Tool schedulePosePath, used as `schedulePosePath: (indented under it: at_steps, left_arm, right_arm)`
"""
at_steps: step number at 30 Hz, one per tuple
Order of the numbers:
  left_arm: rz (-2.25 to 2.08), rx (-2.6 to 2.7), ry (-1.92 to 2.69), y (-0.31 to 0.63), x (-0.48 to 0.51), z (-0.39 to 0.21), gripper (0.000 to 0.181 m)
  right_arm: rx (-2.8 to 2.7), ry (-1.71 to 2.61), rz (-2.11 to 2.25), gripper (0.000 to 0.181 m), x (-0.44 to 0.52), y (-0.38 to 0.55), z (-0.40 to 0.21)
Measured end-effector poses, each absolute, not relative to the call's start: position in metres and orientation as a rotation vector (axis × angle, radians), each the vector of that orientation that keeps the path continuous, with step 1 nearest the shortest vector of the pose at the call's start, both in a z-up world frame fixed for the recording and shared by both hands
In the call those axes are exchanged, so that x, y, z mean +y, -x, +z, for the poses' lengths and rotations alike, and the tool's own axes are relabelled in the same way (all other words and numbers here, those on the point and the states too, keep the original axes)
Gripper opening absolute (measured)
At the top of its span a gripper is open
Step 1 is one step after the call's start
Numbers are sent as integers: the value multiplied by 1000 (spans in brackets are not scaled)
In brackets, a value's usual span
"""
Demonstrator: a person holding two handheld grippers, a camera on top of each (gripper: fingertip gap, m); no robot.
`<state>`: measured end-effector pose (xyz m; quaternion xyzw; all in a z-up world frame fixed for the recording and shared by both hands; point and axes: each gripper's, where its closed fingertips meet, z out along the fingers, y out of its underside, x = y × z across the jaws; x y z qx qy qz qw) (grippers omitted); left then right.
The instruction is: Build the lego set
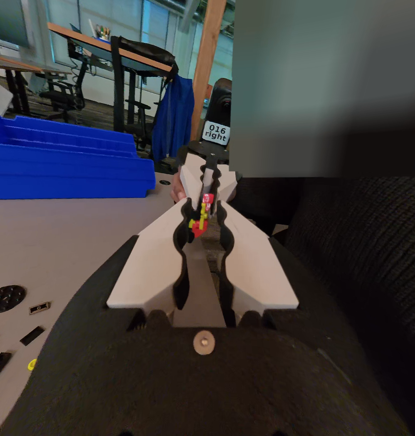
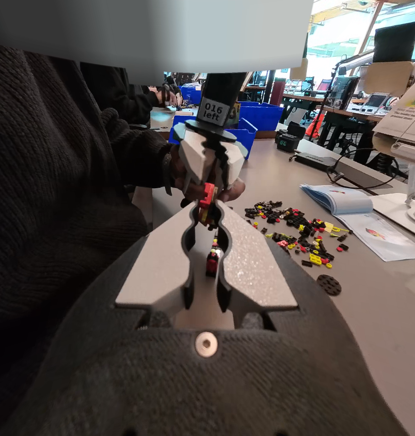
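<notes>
Both tongs meeting tip to tip, left tongs (image 1: 203,212) and right tongs (image 2: 207,210) each clamped on the lego model (image 1: 199,224), its shape half hidden between fingers

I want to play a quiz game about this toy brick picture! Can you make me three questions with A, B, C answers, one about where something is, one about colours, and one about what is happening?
1. Where is the open pale blue instruction booklet?
A. On the grey table, beyond the loose bricks
B. Inside a blue bin
C. On the floor

2. What colours are the scattered pile of small loose bricks?
A. Green and white
B. Black, red and yellow
C. Purple only

3. What is happening to the small red, yellow and black brick model?
A. Lying alone on the table
B. Sitting in a bin
C. Held in the air where the left gripper and right gripper meet

Answers: 1 A, the booklet lies open on the tabletop. 2 B, only those colours show. 3 C, both grippers' tips meet at it above the table.
</notes>
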<state>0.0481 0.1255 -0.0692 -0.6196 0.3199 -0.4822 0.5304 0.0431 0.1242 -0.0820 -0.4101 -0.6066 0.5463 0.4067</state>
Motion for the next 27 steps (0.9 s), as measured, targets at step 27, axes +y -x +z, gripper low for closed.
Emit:
schedulePosePath:
  at_steps: [27]
  left_arm:
    - [-1176,749,1483,-54,127,-74,4]
  right_arm:
    - [-1473,1090,1546,10,124,-42,-79]
